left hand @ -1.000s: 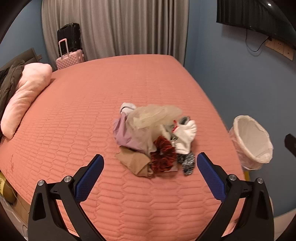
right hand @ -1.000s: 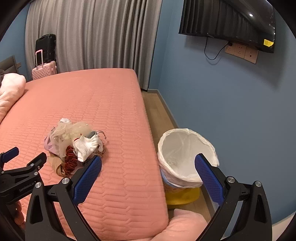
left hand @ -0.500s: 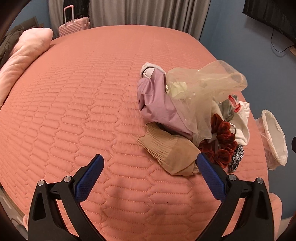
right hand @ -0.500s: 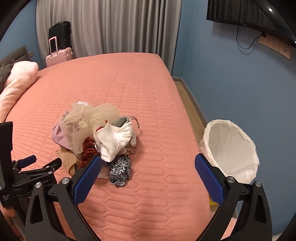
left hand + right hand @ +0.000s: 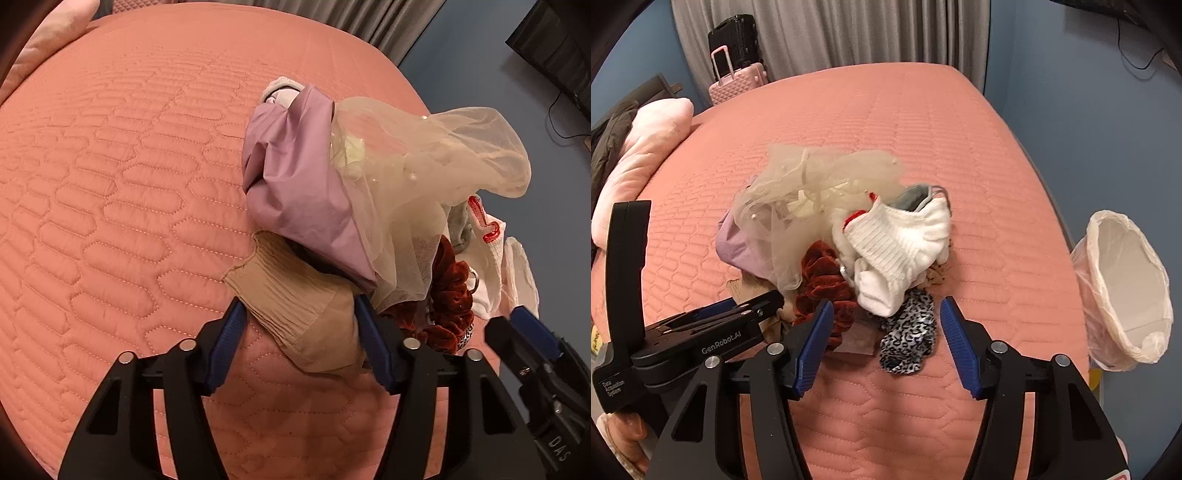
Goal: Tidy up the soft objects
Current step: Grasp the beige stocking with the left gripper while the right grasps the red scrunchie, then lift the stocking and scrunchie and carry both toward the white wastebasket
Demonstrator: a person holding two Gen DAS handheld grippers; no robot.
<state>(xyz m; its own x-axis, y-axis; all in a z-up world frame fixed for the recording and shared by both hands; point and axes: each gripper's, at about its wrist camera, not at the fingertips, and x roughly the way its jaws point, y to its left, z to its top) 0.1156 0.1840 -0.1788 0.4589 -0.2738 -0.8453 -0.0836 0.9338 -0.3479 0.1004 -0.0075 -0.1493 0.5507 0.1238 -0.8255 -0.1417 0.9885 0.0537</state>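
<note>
My left tool stands part-open, its blue pads on either side of the tan stocking at the near edge of the pile, not yet pinching as far as I can tell. I'd close low on the stocking's gathered band and draw it out sideways, since the lilac cloth lies over its far end and the cream tulle could drag along. My right tool is also part-open and empty, hovering just short of the leopard-print scrunchie. That sits between its pads' line, beside the dark red scrunchie and below the white sock, all on the pink bed.
</note>
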